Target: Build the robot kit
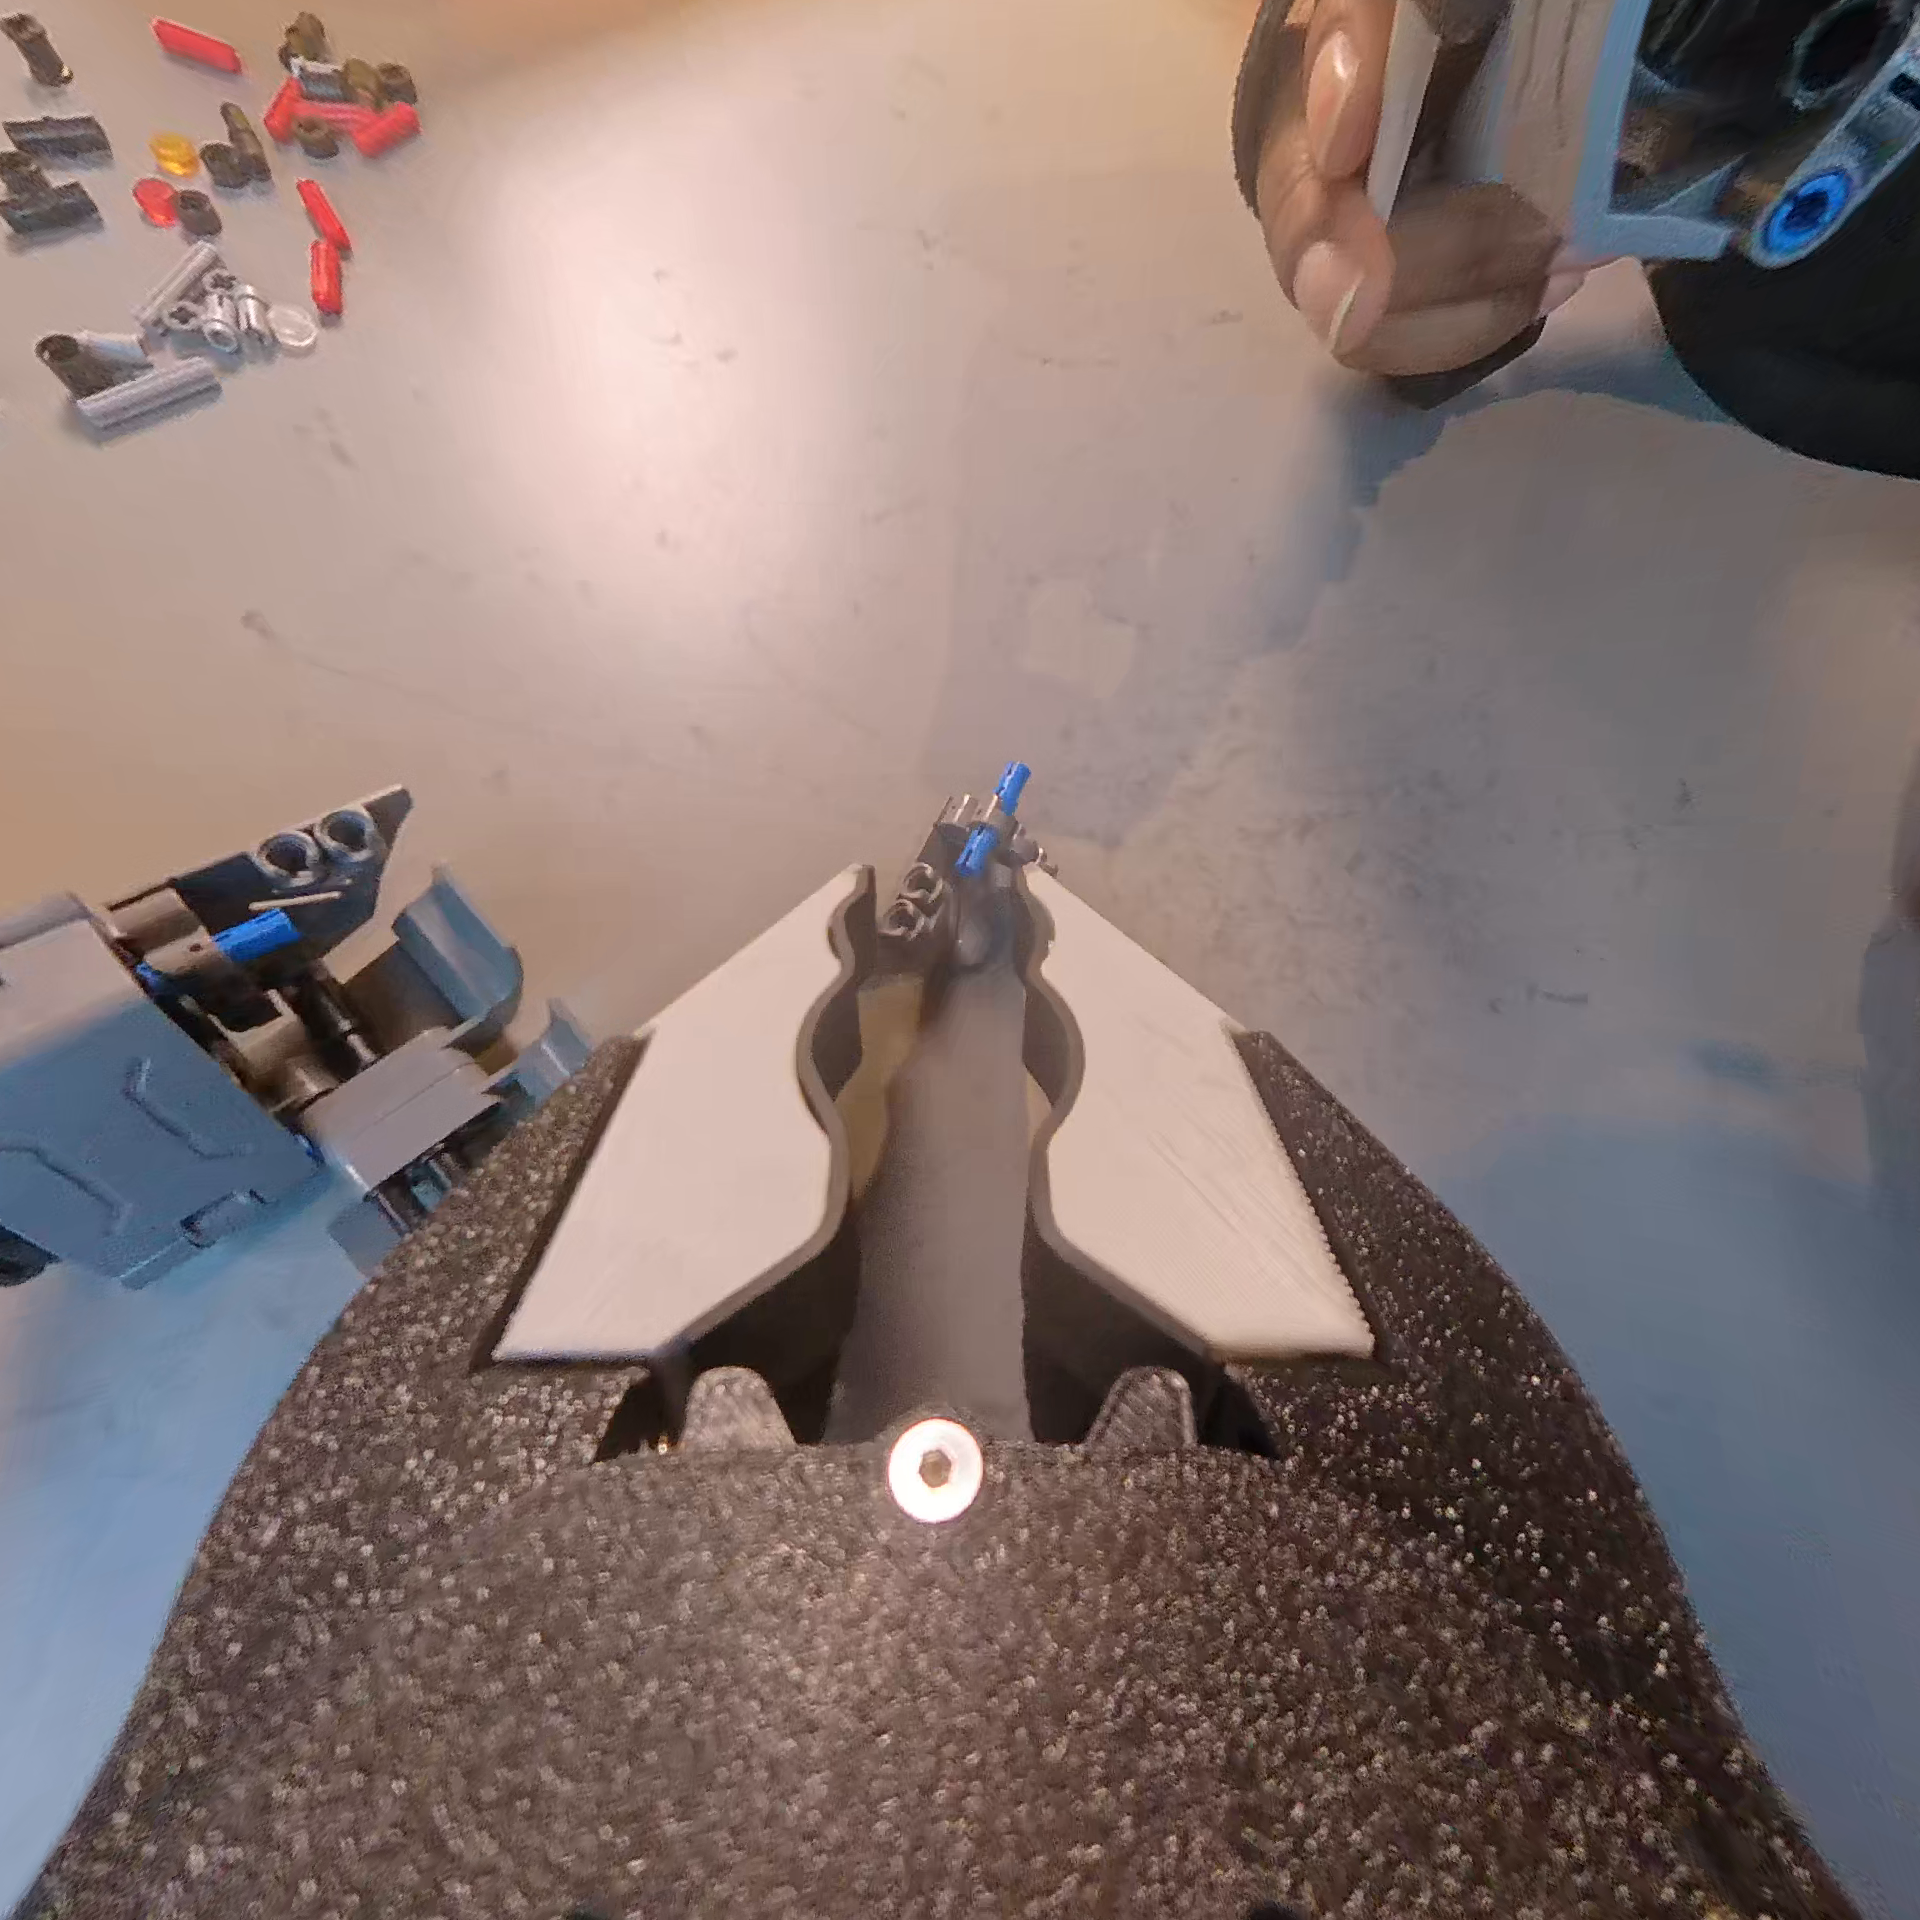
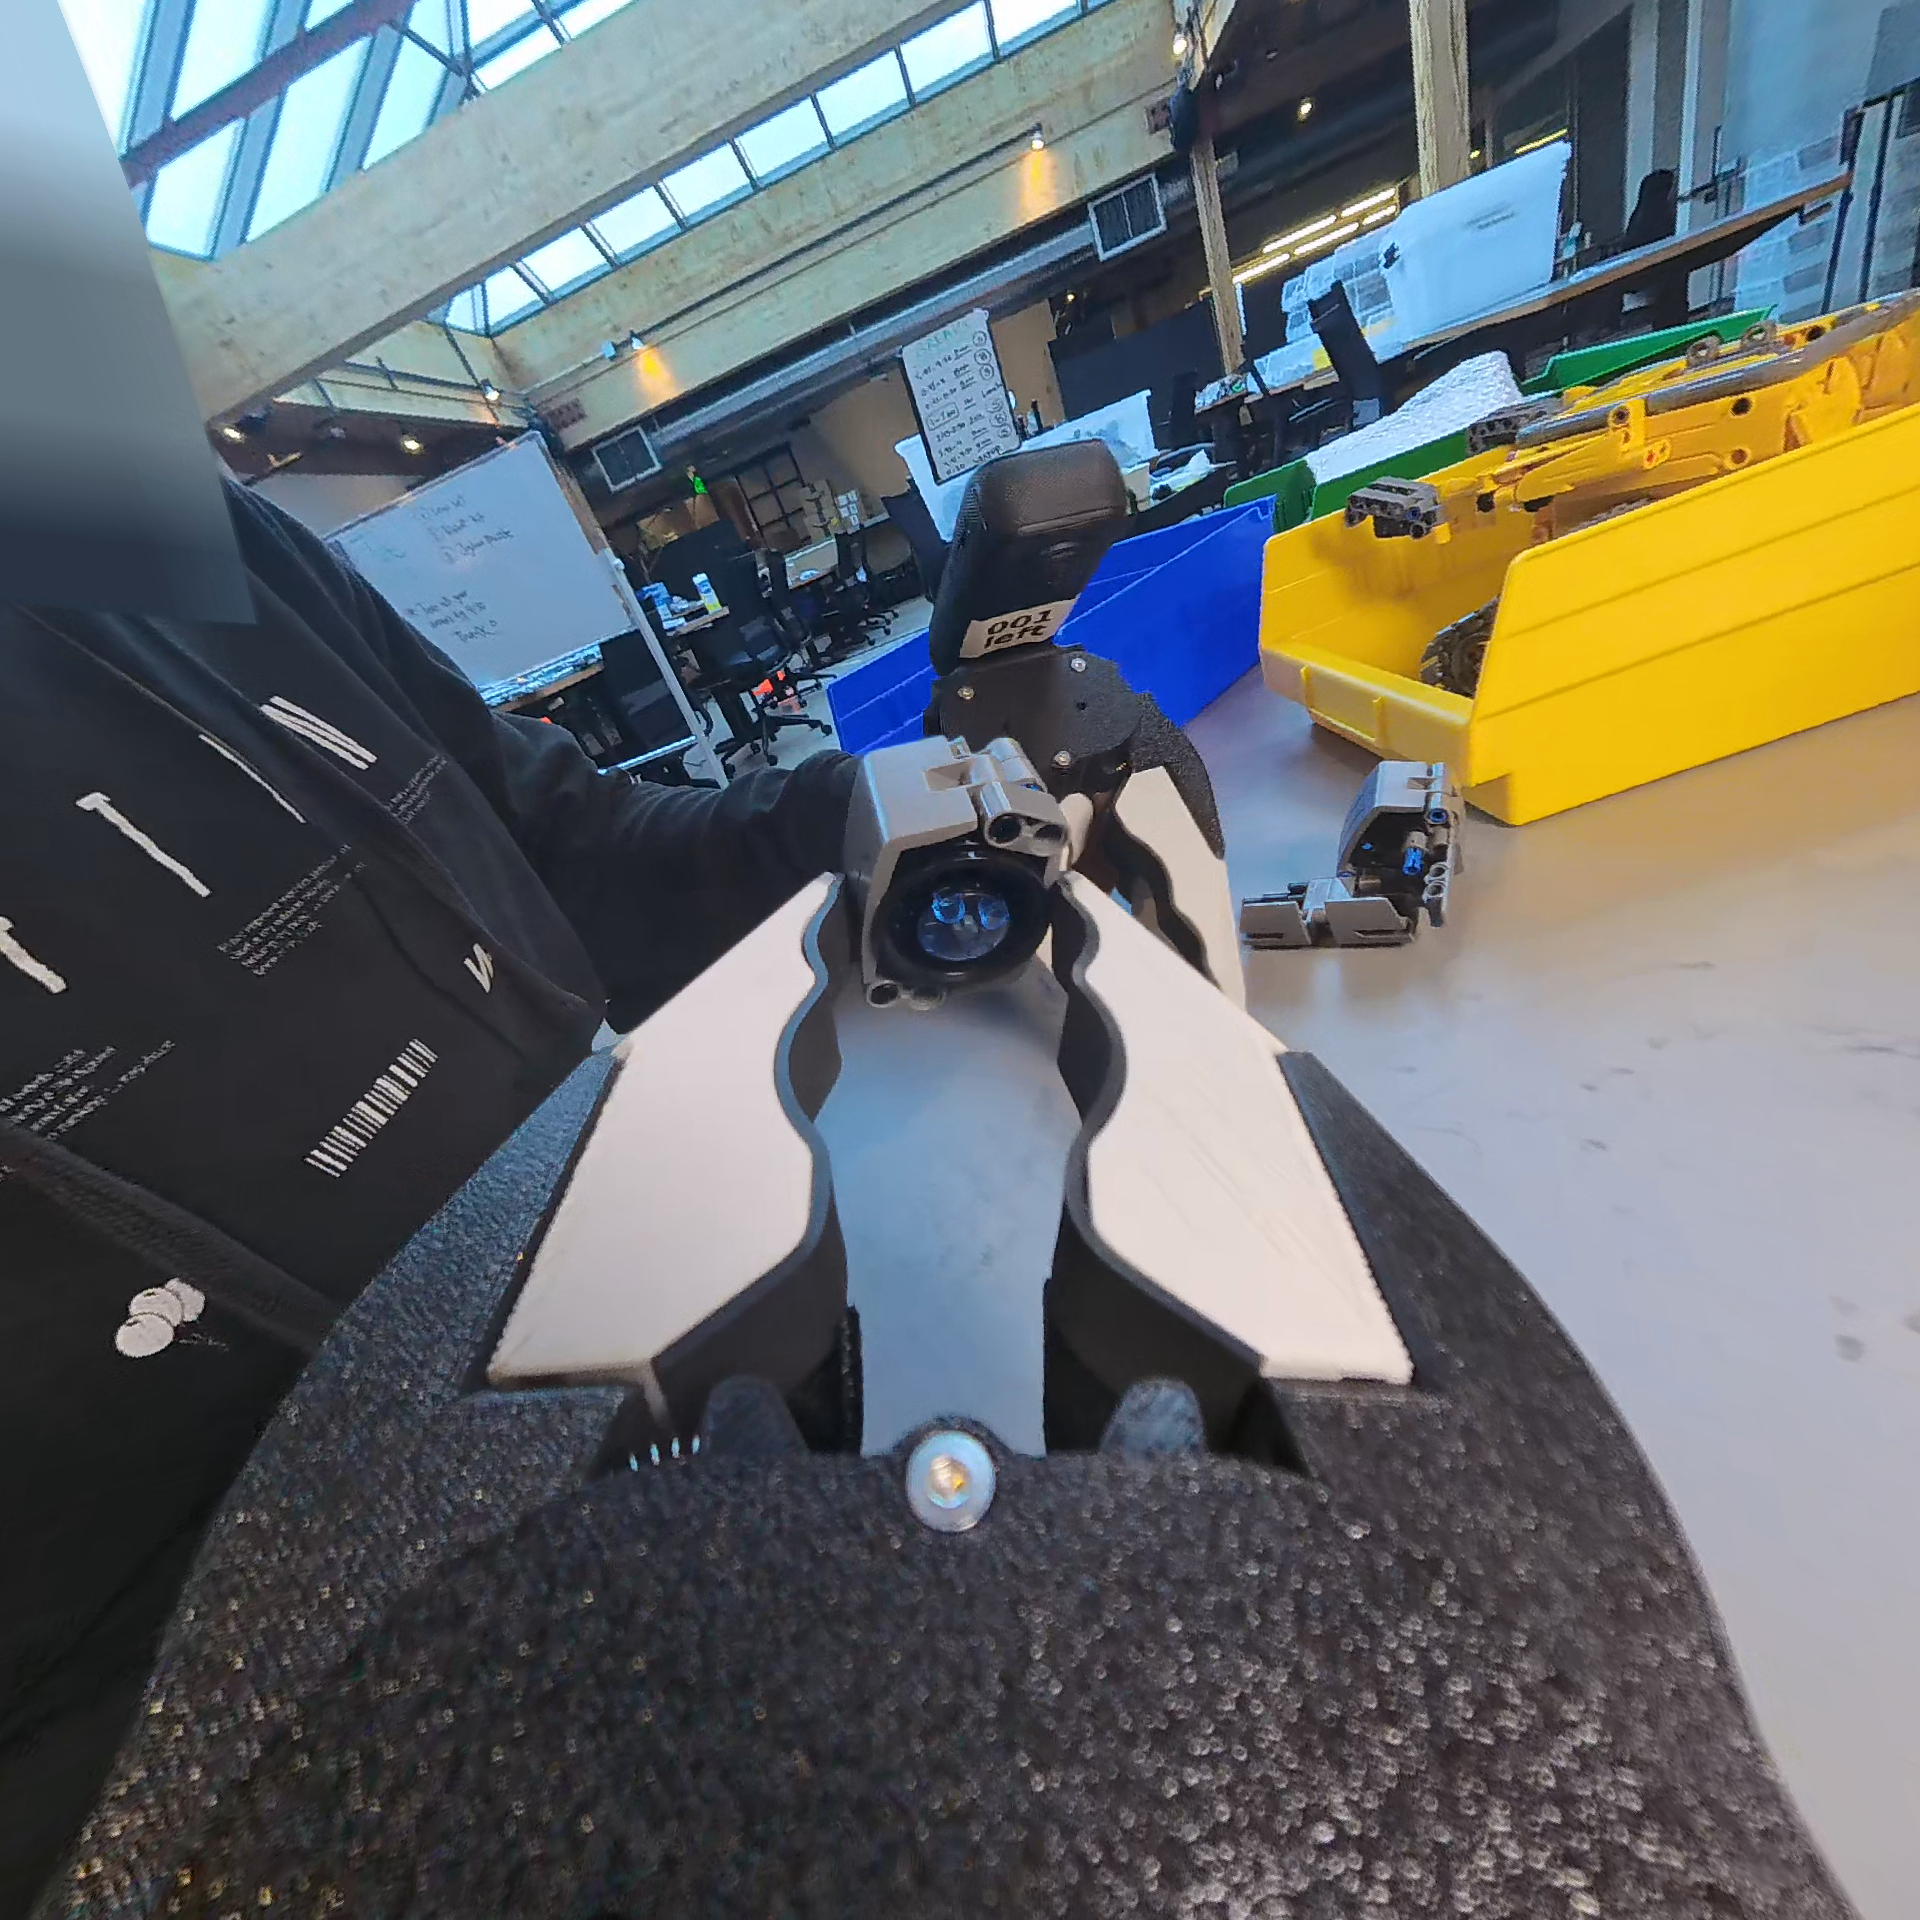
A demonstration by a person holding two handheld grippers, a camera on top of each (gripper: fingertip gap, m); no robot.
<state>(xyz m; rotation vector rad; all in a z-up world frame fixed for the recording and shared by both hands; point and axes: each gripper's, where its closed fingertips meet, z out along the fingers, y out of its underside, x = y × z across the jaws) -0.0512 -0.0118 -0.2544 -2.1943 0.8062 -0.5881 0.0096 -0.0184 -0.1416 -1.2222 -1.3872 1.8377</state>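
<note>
While the left gripper (image 1: 961, 883) is clenched on a small dark brick piece with blue pins (image 1: 977, 847) above the grey table (image 1: 935, 468), the right gripper (image 2: 951, 914) clamps a grey block with a blue lens (image 2: 951, 883), held aloft. Only the fingertips hold the small piece, so it could twist or drop if knocked. A grey brick assembly (image 1: 208, 1039) lies just beside; loose red and grey parts (image 1: 208, 187) sit well apart.

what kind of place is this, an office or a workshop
Likely an open-plan workshop or lab: whiteboard on a stand, rows of desks with black office chairs, and a yellow plastic parts bin on the grey table.
</note>
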